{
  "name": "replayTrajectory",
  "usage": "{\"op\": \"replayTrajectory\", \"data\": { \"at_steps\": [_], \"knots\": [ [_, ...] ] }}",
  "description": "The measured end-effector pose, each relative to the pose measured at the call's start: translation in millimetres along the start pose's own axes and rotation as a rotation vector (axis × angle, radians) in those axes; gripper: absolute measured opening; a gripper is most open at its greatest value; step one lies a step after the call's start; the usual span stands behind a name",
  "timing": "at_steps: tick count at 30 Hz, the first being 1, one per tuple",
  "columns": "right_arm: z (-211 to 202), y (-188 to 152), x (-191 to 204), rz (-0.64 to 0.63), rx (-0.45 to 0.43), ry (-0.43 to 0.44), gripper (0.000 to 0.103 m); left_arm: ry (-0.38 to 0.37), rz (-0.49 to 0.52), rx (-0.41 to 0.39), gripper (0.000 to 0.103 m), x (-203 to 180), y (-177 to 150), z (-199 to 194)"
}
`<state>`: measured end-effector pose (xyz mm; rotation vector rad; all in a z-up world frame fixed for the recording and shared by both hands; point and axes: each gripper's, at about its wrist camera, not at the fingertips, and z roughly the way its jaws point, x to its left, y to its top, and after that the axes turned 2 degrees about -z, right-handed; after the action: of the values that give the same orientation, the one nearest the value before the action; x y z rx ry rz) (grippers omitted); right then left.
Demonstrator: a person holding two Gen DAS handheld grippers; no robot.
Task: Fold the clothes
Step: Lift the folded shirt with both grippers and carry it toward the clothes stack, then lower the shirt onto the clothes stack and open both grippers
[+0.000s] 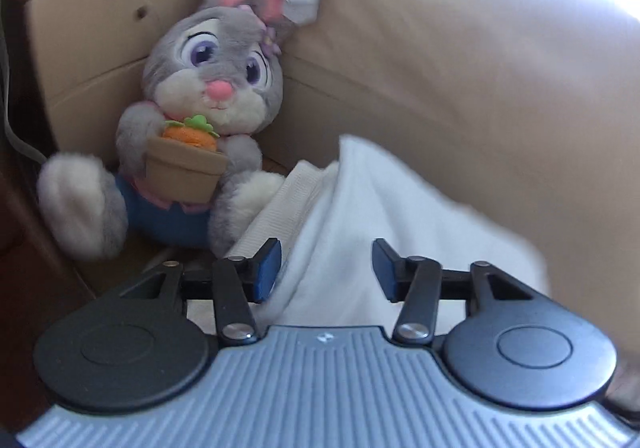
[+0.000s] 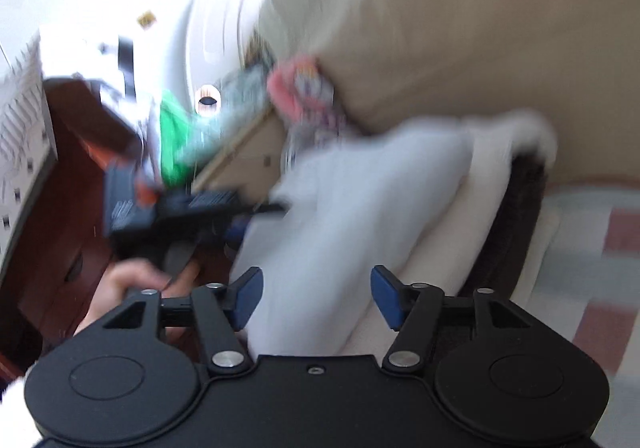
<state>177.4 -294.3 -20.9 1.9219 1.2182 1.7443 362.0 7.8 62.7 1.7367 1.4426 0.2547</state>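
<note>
A white garment (image 1: 360, 216) lies bunched in front of my left gripper (image 1: 326, 268), which is open with the cloth between and beyond its blue pads. In the right wrist view the same white garment (image 2: 344, 216) stretches away from my right gripper (image 2: 316, 296), which is open over it. The left gripper (image 2: 192, 208) shows there, blurred, at the cloth's far left edge, held by a hand (image 2: 132, 288). A ribbed white hem (image 1: 276, 204) shows at the cloth's left.
A grey plush rabbit (image 1: 200, 108) with a carrot pot sits against a beige headboard (image 1: 460, 60) and a cream nightstand (image 1: 92, 40). A dark wooden floor (image 2: 60, 240) lies left. A checked blanket (image 2: 592, 260) lies right, with a dark strip (image 2: 516, 228) beside the cloth.
</note>
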Motion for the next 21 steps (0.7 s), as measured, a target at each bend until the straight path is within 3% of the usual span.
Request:
{"op": "replayTrajectory", "data": {
  "at_steps": [2,4,7,9,10,11,12,14,17,21],
  "knots": [
    [8,20,-9,0.024,-0.008,-0.016,0.082,-0.038,-0.005,-0.096,0.046,-1,-2,-17],
    [27,33,-18,0.026,0.039,-0.028,0.082,-0.021,0.052,-0.104,0.044,-10,-6,-16],
    [59,35,-28,0.024,0.090,-0.109,0.083,0.020,0.132,-0.069,0.031,-20,-11,14],
    [83,32,-37,0.072,0.123,-0.161,0.083,0.103,0.199,-0.016,0.030,-28,-8,44],
    [91,30,-41,0.070,0.130,-0.161,0.079,0.165,0.237,0.017,0.025,-32,-6,57],
    [94,29,-41,0.048,0.115,-0.160,0.061,0.221,0.250,0.033,0.025,-33,-4,67],
    [91,28,-37,-0.008,0.078,-0.154,0.050,0.273,0.263,0.046,0.025,-33,-2,77],
    [80,21,-26,-0.117,0.011,-0.141,0.043,0.337,0.292,0.048,0.024,-36,0,91],
    [76,14,-16,-0.240,-0.028,-0.163,0.044,0.380,0.372,0.055,0.021,-47,-2,105],
    [83,28,-34,-0.163,0.023,-0.215,0.054,0.426,0.461,0.022,0.021,-63,-4,105]
  ]
}}
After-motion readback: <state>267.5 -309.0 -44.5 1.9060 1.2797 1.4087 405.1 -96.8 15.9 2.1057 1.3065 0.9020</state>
